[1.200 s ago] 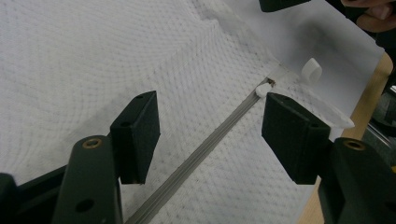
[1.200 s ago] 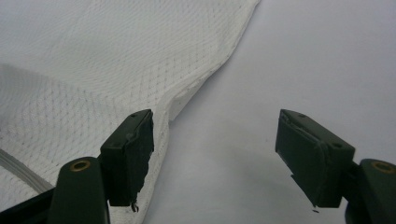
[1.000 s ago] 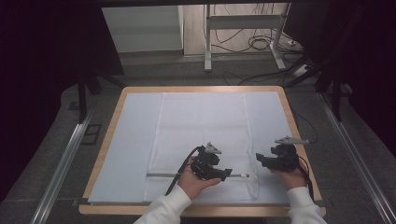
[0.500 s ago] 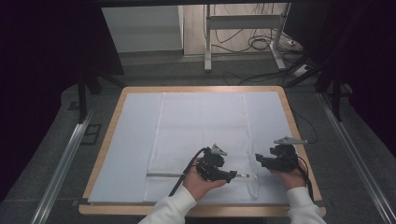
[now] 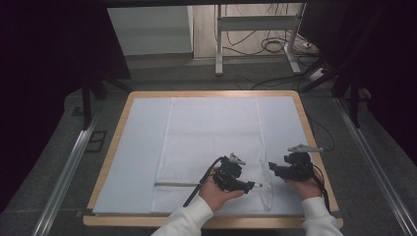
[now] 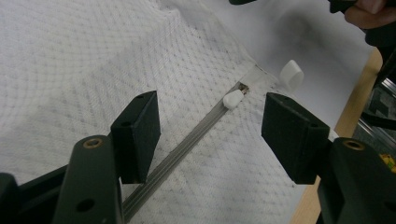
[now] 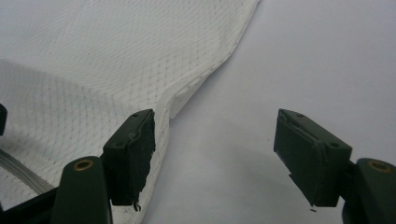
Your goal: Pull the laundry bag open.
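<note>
Left gripper [image 6: 210,133] open above mesh bag's [image 6: 70,60] zipper pull [image 6: 233,99]

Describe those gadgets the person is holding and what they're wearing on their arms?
Each hand holds a black two-jaw tool: the left gripper and right gripper. Both carry a grey three-cornered plate on top and trail a black cable. Seen close, the fingers are flat black rectangular blocks on arms with brass-coloured pivot screws. The person wears white sleeves.
</note>
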The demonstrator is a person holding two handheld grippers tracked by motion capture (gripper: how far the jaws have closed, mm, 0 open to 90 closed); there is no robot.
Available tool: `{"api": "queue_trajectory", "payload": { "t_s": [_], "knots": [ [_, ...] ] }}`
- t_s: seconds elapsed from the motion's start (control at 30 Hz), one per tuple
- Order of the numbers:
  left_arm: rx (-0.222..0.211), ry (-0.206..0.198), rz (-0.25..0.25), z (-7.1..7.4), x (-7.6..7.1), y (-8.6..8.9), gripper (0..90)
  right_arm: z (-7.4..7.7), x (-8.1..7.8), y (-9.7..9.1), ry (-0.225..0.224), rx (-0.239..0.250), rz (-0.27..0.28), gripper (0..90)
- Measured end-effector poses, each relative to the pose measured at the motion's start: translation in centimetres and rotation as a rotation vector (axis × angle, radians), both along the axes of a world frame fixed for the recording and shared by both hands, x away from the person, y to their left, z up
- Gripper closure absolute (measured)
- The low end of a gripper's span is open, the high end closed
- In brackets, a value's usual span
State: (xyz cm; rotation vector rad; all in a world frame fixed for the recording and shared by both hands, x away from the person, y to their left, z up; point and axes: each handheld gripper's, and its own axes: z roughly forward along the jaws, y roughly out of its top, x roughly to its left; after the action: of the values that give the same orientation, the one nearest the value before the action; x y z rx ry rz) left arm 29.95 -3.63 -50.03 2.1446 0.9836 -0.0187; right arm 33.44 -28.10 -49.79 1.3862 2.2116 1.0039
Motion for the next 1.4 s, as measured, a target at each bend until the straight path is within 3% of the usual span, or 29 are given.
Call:
{"api": "queue_trajectory", "payload": {
  "t_s": [0.77, 1.2, 1.4],
  "knots": [
    [-0.028, 0.091, -0.057, -1.3, 0.5, -2.2, 51.7, 0.0, -0.1, -0.1, -0.012, -0.011, -0.007, 28.8],
    [-0.039, 0.137, -0.076, -1.8, 0.6, -3.1, 54.1, 0.1, -0.1, -0.2, -0.009, -0.009, -0.005, 28.9],
    [-0.040, 0.134, -0.071, -1.9, 0.7, -3.3, 55.7, 0.2, -0.1, -0.1, -0.008, 0.002, -0.003, 28.9]
  ]
}}
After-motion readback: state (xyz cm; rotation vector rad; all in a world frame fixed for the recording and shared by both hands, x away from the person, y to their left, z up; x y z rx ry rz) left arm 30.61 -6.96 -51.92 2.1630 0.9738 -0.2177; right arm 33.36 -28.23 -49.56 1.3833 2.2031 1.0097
